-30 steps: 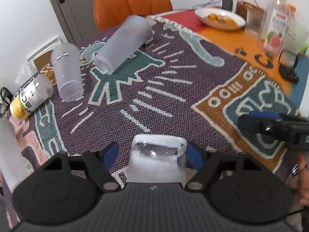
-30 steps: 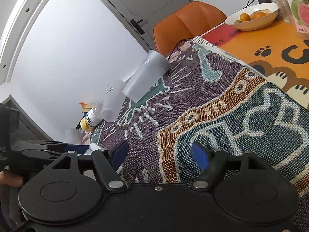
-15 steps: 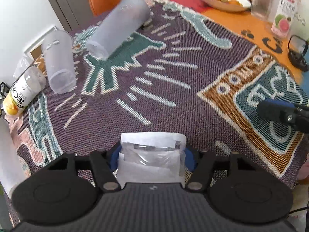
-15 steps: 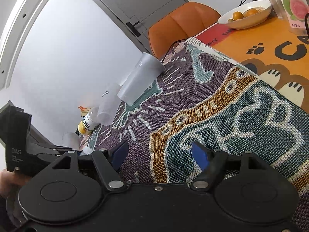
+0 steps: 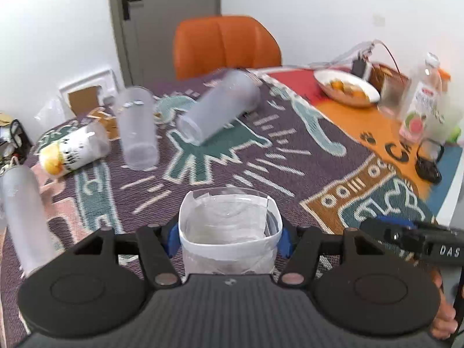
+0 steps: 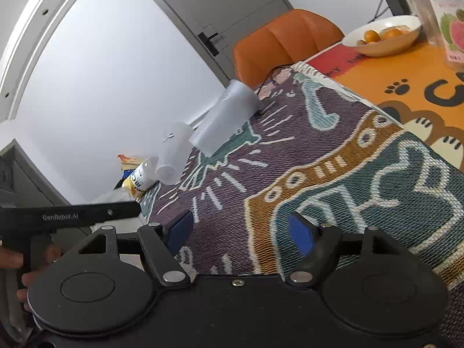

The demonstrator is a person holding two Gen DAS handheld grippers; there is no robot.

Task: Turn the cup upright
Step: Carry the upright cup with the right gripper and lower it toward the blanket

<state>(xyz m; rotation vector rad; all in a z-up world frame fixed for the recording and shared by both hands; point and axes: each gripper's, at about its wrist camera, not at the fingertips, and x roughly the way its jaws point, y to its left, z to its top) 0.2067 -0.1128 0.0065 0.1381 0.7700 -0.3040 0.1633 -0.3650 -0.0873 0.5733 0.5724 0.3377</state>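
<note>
Left tool (image 5: 229, 236) clamped on squashed cup (image 5: 230, 226), mouth up; could buckle, slip. Right tool (image 6: 239, 229) open, empty.

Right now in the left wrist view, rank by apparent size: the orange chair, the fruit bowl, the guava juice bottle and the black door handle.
1. orange chair
2. fruit bowl
3. guava juice bottle, close to the bowl in area, so unsure
4. black door handle
Distance skews all of these.
</note>
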